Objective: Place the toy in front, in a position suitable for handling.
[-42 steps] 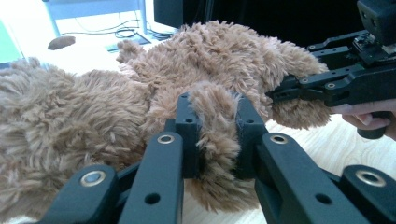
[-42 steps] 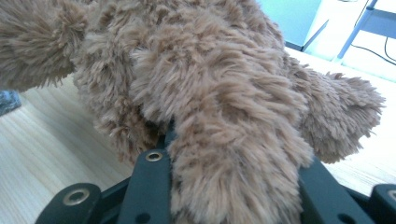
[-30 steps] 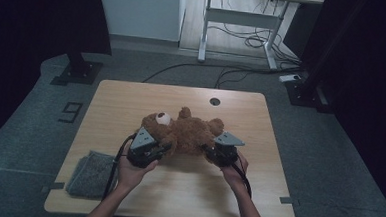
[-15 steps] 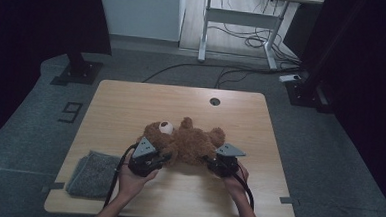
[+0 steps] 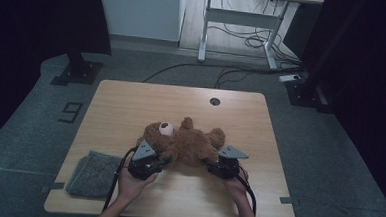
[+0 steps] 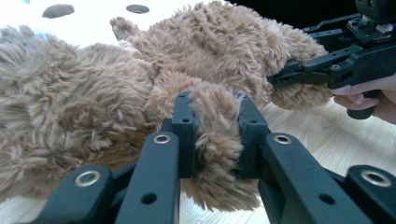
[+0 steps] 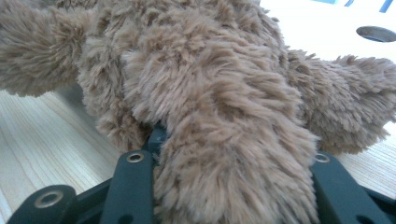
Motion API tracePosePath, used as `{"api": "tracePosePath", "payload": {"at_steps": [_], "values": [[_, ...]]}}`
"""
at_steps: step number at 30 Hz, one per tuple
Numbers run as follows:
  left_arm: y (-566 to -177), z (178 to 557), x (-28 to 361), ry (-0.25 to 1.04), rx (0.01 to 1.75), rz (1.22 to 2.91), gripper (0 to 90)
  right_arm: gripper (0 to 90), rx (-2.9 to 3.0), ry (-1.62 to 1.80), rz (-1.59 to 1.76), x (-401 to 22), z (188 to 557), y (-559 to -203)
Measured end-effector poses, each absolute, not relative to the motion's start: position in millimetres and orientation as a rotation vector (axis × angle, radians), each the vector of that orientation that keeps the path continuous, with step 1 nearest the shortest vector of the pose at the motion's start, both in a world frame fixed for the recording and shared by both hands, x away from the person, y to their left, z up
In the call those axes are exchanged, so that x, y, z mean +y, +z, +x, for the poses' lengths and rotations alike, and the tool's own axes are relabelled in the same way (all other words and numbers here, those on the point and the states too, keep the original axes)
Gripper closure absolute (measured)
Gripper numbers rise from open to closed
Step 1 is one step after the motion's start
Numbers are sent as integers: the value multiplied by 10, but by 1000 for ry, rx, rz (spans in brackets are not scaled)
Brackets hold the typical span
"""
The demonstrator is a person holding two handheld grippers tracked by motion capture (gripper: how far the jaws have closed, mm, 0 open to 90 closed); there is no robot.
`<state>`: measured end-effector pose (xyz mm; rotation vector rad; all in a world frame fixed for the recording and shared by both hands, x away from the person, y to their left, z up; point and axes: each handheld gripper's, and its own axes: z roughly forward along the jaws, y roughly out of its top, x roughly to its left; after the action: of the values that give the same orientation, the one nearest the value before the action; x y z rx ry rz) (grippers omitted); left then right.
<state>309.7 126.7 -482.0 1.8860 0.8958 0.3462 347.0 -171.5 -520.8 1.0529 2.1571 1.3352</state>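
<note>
A brown teddy bear [image 5: 189,143] lies on its back on the wooden table [image 5: 131,105], head to the left. My left gripper [image 5: 166,159] is at the bear's near left side. In the left gripper view its jaws [image 6: 212,121] press on a furry limb of the bear [image 6: 210,60]. My right gripper [image 5: 209,162] is at the bear's near right side. In the right gripper view a thick leg of the bear [image 7: 210,93] fills the gap of that gripper [image 7: 233,154]. Its jaws have just been opening, and the fur still touches both. The left gripper view also shows the right gripper [image 6: 280,79] pinching that leg.
A grey cloth [image 5: 93,173] lies at the table's near left corner. A round cable hole [image 5: 215,101] sits at the far middle. Beyond the table stand a white desk frame [image 5: 235,20] and loose cables on the floor.
Both hands and the bear have come down and toward the near edge. The bear, held higher before, now rests on the tabletop.
</note>
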Motion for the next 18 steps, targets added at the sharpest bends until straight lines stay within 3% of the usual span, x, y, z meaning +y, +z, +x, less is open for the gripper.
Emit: {"api": "tracePosePath", "payload": {"at_steps": [13,18], "values": [[-4825,3072,1292,322,891,1875,620,397,2132,1350,1059,-1740,3426,-5231],[-4755,3032,1388,313,926,1850,439,333,2106,1378,1083,-1774,3377,-5228]]}}
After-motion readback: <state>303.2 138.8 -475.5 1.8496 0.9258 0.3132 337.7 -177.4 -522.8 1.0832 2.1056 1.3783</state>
